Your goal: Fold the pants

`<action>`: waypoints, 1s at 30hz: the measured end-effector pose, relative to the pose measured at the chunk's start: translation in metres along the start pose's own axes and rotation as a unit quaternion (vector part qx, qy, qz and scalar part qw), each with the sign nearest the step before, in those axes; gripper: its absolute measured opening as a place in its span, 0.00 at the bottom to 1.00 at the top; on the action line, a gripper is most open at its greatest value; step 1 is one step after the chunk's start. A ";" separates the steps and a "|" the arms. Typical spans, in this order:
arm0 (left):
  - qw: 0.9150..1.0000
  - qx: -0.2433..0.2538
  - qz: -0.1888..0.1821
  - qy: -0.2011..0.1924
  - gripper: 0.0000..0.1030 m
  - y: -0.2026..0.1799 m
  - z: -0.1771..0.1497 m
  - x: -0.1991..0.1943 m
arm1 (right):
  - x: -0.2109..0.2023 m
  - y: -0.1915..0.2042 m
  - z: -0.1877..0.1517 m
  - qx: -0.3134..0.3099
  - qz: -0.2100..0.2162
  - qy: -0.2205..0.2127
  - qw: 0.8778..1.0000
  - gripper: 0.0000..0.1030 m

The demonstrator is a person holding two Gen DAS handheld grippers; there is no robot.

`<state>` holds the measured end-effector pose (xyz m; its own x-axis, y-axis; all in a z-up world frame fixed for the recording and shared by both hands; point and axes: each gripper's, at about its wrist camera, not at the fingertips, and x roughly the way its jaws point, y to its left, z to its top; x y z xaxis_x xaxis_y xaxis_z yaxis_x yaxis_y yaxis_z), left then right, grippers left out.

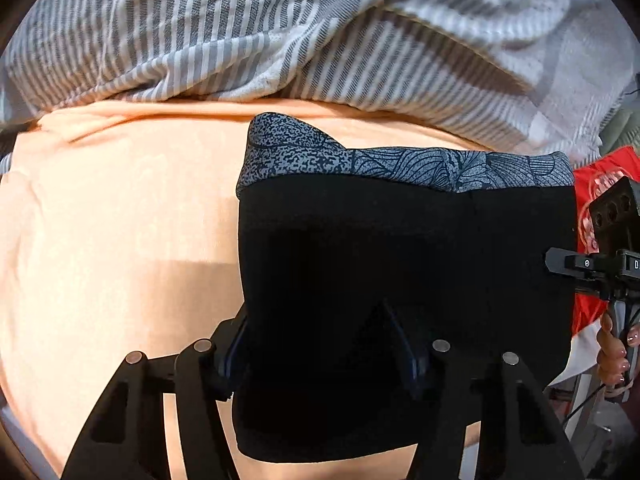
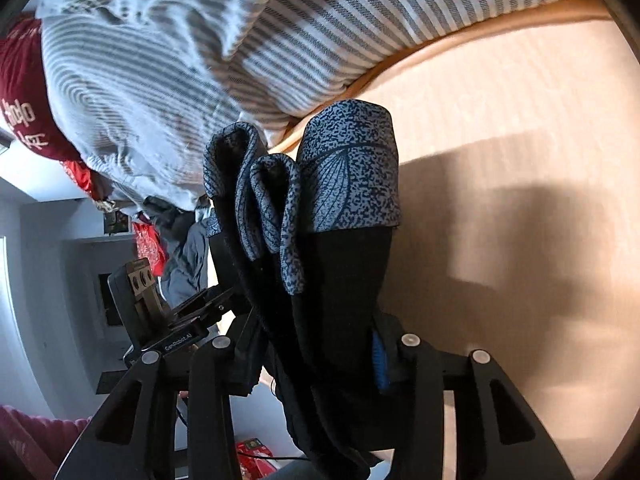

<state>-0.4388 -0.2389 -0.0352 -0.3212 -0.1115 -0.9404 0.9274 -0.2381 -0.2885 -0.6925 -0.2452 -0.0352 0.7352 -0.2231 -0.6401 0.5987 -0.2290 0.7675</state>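
The black pants [image 1: 400, 280] with a blue-grey patterned waistband [image 1: 400, 160] hang folded above the peach bed sheet [image 1: 120, 220]. My left gripper [image 1: 320, 344] is shut on the pants' black fabric, which drapes over both fingers. My right gripper [image 2: 316, 344] is shut on a bunched stack of the pants [image 2: 344, 280], with the waistband layers [image 2: 348, 168] standing up ahead of the fingers. The right gripper also shows at the right edge of the left wrist view [image 1: 560, 262], at the pants' side.
A grey-and-white striped duvet [image 1: 280, 40] lies bunched along the far side of the sheet; it also shows in the right wrist view [image 2: 200, 60]. A red printed item [image 1: 600, 184] lies beyond the pants. The bed edge and room floor [image 2: 60, 280] are on the right wrist view's left.
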 end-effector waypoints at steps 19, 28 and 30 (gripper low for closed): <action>0.991 0.044 0.128 -0.014 0.87 -0.018 -0.065 0.017 | -0.005 -0.041 -0.076 0.081 -0.137 -0.047 0.986 0.67; 0.988 0.091 0.118 -0.038 0.87 -0.036 -0.073 -0.012 | -0.047 -0.009 -0.099 0.065 -0.187 -0.110 0.974 0.45; 0.988 0.094 0.120 -0.033 0.87 -0.042 -0.073 -0.008 | -0.041 0.005 -0.100 0.045 -0.184 -0.103 0.977 0.44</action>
<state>-0.4616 -0.1572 -0.0291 -0.1135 -0.2478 -0.9621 0.9287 -0.3706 -0.0141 -0.6879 -0.1426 -0.0017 0.3907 -0.2930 -0.8727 0.7733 -0.4098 0.4838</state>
